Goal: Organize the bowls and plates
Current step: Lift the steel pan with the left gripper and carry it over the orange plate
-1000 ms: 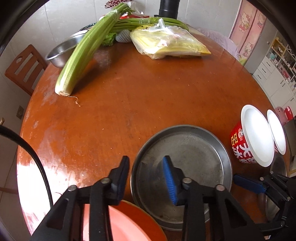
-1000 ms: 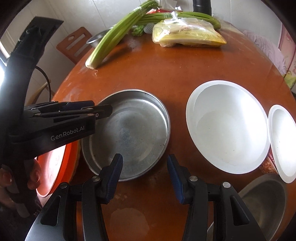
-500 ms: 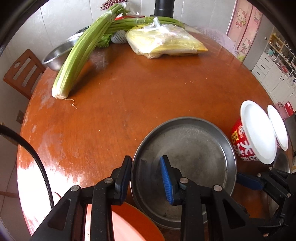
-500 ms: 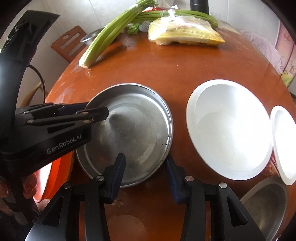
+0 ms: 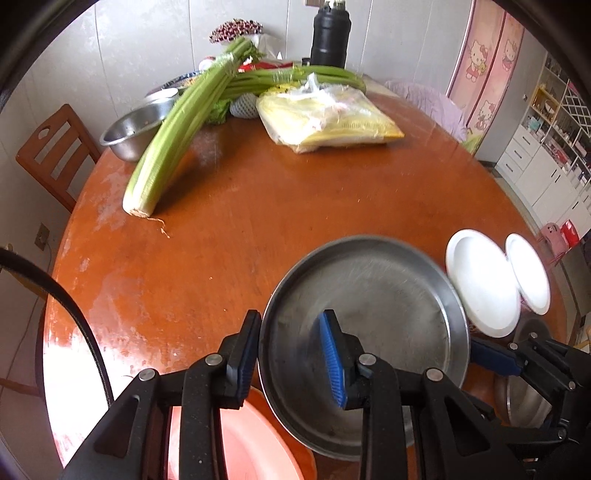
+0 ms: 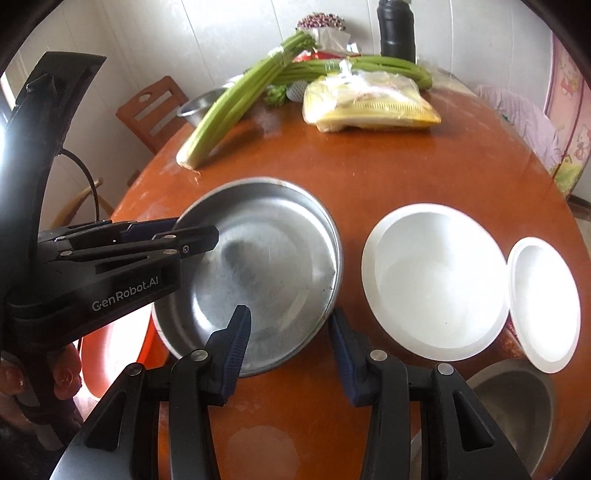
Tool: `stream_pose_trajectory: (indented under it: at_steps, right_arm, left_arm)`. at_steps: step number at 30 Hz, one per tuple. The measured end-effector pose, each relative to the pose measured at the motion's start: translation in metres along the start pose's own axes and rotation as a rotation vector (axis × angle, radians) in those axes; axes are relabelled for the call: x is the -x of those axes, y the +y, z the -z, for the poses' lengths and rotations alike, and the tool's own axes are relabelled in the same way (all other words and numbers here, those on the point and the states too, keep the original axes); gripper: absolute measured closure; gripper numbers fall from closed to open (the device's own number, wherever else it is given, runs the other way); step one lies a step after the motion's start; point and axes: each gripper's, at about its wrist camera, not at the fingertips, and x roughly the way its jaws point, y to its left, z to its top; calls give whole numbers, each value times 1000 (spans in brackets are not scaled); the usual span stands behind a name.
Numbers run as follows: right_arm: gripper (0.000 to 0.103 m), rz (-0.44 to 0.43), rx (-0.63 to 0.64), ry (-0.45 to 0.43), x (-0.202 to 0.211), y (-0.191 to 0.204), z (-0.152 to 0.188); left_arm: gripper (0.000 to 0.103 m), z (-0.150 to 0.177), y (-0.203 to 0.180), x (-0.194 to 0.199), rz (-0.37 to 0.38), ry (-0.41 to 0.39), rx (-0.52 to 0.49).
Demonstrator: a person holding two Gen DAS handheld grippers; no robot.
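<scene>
A round steel plate is tilted up off the round wooden table. My left gripper straddles its left rim, one finger outside, the blue pad inside; the gap stays wide, so the hold is unclear. My right gripper is open, its fingers astride the plate's near rim. An orange plate lies under the left gripper. A large white bowl and a smaller white bowl stand at the right. A steel bowl sits near right.
At the back lie celery stalks, a yellow bag of noodles, a steel basin and a black flask. A wooden chair stands at the left of the table.
The steel plate has been raised and tilted off the table by the left gripper, which has drawn back with it. The right gripper has moved in over the plate's near rim.
</scene>
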Motion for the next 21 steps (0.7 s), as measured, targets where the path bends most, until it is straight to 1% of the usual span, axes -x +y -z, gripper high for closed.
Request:
stream_pose_trajectory:
  at_steps: [7, 11, 16, 21]
  right_arm:
    - [57, -14, 8, -32, 15, 4, 2]
    - [57, -25, 25, -64, 30, 11, 1]
    - [57, -48, 67, -108, 49, 27, -1]
    - [57, -72, 110, -128, 58, 47, -2]
  left_arm:
    - [71, 2, -3, 22, -6, -39, 1]
    - [70, 3, 0, 37, -15, -68, 8]
    - [70, 12, 10, 63, -28, -106, 35]
    - [70, 22, 25, 84, -47, -134, 64]
